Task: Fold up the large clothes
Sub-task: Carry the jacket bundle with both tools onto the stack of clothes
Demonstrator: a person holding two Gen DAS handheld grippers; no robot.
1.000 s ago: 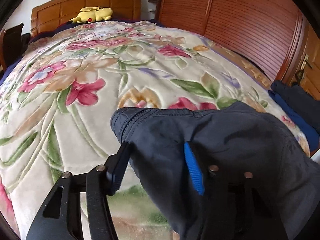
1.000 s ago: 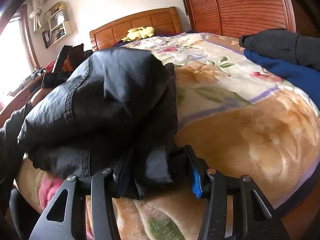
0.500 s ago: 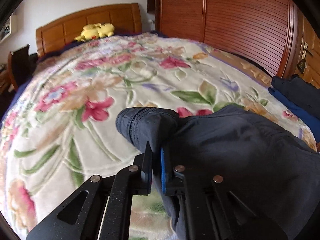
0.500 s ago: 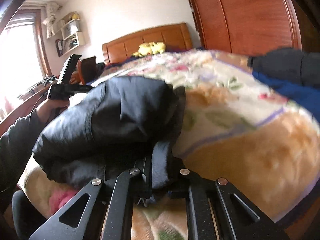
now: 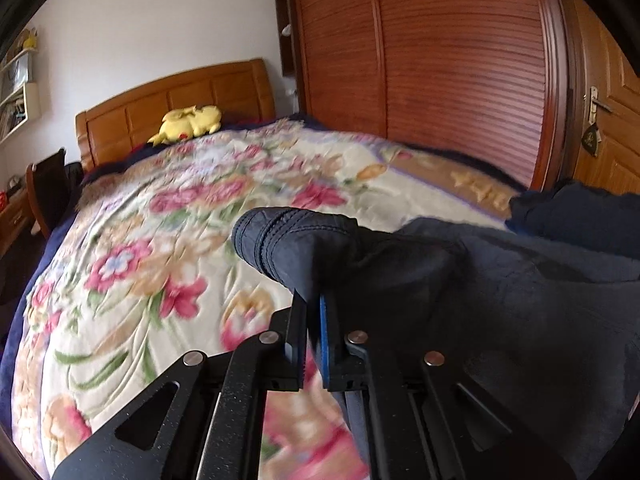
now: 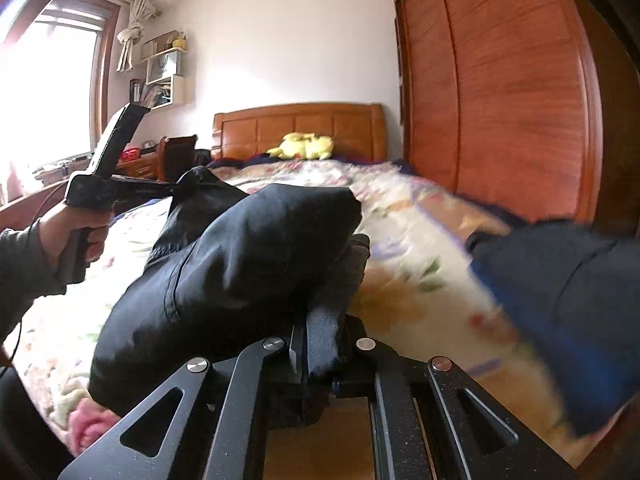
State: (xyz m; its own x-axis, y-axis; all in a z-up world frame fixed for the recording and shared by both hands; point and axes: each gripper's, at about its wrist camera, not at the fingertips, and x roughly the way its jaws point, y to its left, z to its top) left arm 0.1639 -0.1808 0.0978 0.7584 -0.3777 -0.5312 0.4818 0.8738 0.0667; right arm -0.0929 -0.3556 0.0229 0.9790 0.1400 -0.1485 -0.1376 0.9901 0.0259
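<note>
Right wrist: left hand (image 6: pixel 70 236) raised, gripping handle

no readable text, labels or signs

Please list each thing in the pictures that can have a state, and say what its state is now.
Left tongs: shut on the jacket.
Right tongs: shut on the jacket.
Jacket: dark, bunched, lifted off the blanket at both pinched ends.
Blanket: spread flat over the bed.
Plush toy: lying by the headboard.
Wardrobe: doors closed.
Blue clothes: piled at the bed's edge.
</note>
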